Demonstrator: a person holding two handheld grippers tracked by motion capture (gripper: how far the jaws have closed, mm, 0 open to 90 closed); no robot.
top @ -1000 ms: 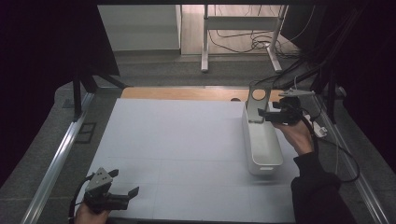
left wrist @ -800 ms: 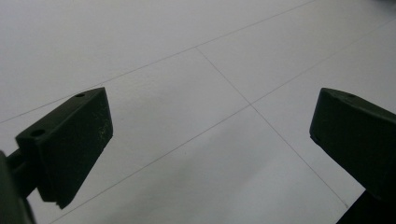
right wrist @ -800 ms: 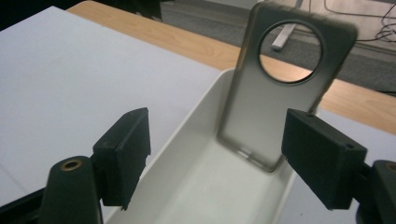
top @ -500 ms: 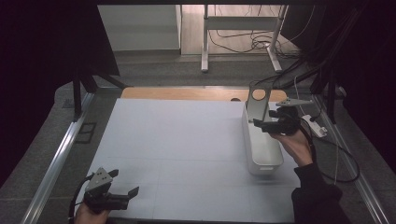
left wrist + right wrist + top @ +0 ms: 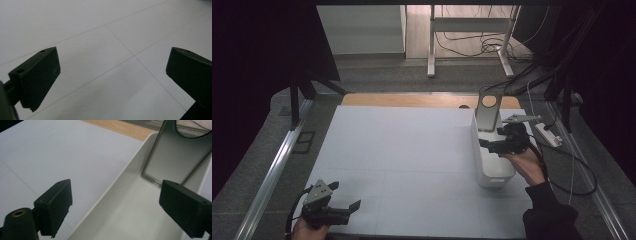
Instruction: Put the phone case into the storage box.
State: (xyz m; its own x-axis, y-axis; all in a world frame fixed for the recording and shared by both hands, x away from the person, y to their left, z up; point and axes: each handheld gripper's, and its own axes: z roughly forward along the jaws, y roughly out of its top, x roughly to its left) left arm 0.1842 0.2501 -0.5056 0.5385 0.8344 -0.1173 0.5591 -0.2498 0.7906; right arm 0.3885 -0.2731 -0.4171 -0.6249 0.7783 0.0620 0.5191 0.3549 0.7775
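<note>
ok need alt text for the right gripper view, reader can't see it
Two open black jaws of the right gripper frame a white plastic bin, with nothing between them. A grey metal stand with a round hole near its top stands upright at the bin's far end, and the white table mat spreads out on the left.

High view looks fwd/down over table (image 5: 412,150); tool cams sit close, both sharing it.

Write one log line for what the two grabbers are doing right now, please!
right gripper: open, jaws just opening, nothing between, over long white plastic bin | grey metal stand with round hole: upright in bin | left gripper: open, empty
</note>
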